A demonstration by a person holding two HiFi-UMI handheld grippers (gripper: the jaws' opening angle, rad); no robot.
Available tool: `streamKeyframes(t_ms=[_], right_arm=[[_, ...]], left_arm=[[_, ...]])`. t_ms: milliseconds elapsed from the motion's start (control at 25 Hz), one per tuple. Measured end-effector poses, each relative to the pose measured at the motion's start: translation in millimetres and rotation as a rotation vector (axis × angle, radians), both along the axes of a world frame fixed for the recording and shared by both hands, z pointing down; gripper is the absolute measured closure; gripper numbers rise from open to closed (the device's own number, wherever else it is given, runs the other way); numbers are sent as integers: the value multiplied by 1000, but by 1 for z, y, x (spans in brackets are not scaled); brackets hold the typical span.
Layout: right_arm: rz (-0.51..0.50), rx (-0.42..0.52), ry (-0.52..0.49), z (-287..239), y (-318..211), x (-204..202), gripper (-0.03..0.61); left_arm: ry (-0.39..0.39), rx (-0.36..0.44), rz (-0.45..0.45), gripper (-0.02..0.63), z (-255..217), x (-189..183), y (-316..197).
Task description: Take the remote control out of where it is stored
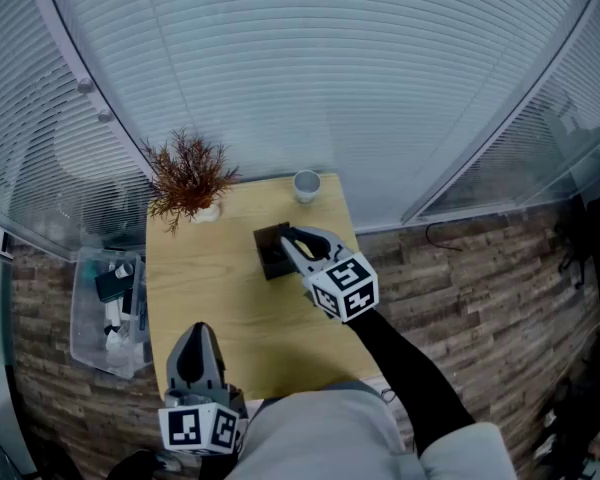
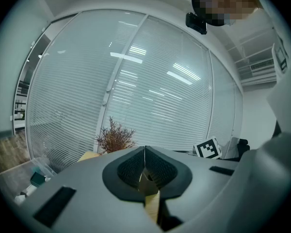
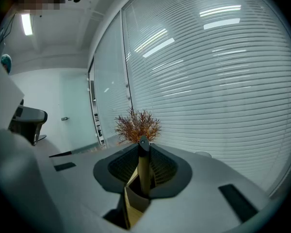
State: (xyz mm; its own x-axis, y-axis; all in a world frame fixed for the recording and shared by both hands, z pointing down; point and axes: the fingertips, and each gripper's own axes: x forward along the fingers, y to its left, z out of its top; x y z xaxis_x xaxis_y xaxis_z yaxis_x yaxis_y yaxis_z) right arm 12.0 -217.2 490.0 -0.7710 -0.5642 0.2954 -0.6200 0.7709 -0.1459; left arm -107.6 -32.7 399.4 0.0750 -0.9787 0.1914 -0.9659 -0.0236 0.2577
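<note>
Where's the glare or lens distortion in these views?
Head view: fisheye curves the blinds strongly. Left gripper view: ceiling-light reflections streak the blinds, corners vignetted black. Right gripper view: similar reflections upper right; remote control looks dark, backlit.

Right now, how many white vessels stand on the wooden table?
2. The plant's white pot stands at the far left corner of the table; the white cup stands at the far edge, towards the right. I see no others.
</note>
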Motion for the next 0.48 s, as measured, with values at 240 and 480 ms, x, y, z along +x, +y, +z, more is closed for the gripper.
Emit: streamKeyframes(t_ms=[240,480], right_arm=[[2,-2,0,0,0,1,506],[2,5,-7,-4,3,0,506]], left_arm=[[-1,0,0,604,-1,0,0],[-2,0,3,604,-1,0,1]])
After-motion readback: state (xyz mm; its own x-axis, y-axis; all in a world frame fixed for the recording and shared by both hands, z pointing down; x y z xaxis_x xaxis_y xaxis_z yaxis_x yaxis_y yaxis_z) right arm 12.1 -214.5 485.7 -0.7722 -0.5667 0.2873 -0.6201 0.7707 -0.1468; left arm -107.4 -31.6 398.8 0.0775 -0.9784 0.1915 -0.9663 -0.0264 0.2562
